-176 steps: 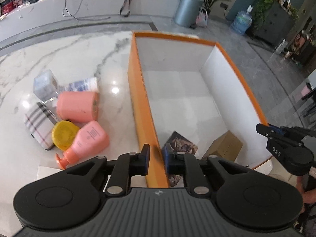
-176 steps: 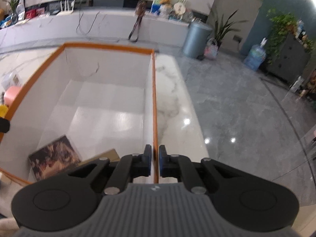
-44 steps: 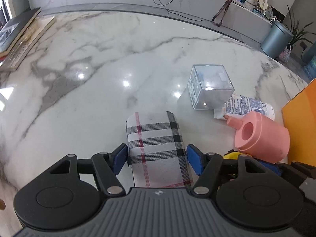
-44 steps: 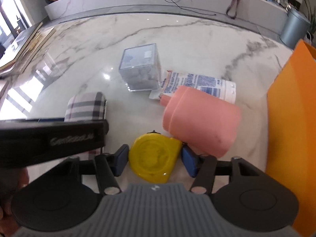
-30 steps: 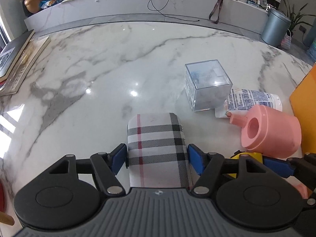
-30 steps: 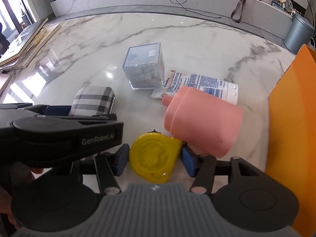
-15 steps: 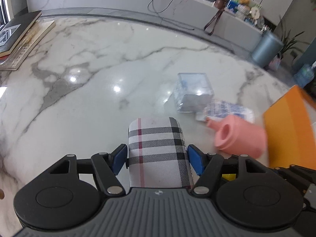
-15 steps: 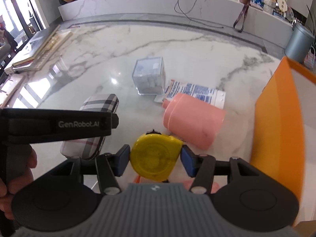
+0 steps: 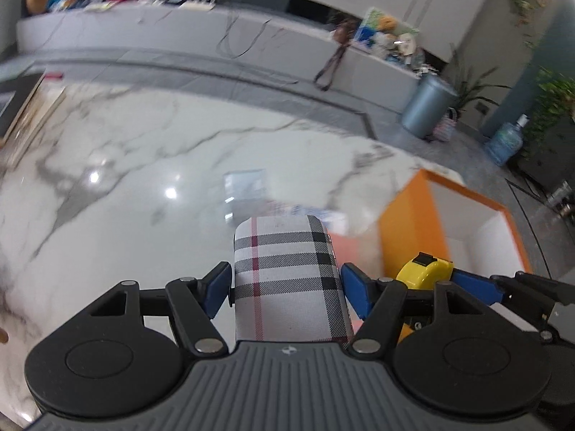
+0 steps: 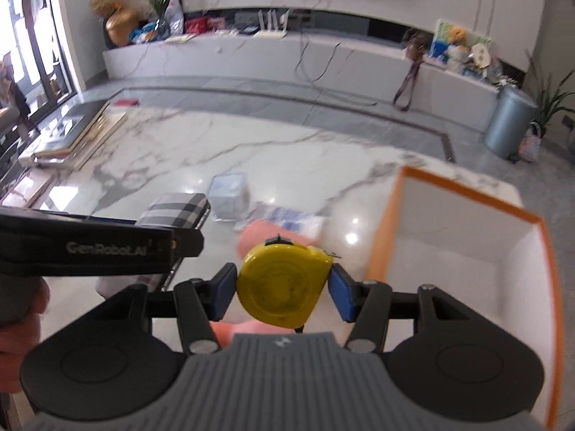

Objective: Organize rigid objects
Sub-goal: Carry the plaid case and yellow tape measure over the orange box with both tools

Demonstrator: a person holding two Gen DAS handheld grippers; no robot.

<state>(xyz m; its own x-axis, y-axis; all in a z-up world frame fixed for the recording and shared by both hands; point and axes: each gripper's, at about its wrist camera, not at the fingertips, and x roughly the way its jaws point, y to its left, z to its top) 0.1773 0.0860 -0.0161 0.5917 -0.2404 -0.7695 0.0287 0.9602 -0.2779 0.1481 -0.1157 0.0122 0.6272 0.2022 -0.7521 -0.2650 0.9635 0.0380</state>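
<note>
My left gripper (image 9: 285, 287) is shut on a plaid case (image 9: 287, 280), white with black and red checks, held above the marble table (image 9: 125, 165). My right gripper (image 10: 283, 289) is shut on a yellow tape measure (image 10: 282, 289), also lifted; it shows at the right of the left wrist view (image 9: 426, 274). The plaid case appears in the right wrist view (image 10: 176, 210) to the left. The orange box (image 10: 467, 244) with white inside stands open to the right, also in the left wrist view (image 9: 452, 222).
On the table lie a clear plastic cube (image 10: 230, 195), a white printed tube (image 10: 287, 224) and a pink bottle (image 10: 266, 237). Books (image 10: 82, 125) lie at the table's far left. A grey bin (image 10: 508, 124) stands on the floor beyond.
Both grippers have risen from the table with their objects and swung right toward the orange box. The objects left on the table look smaller and farther below.
</note>
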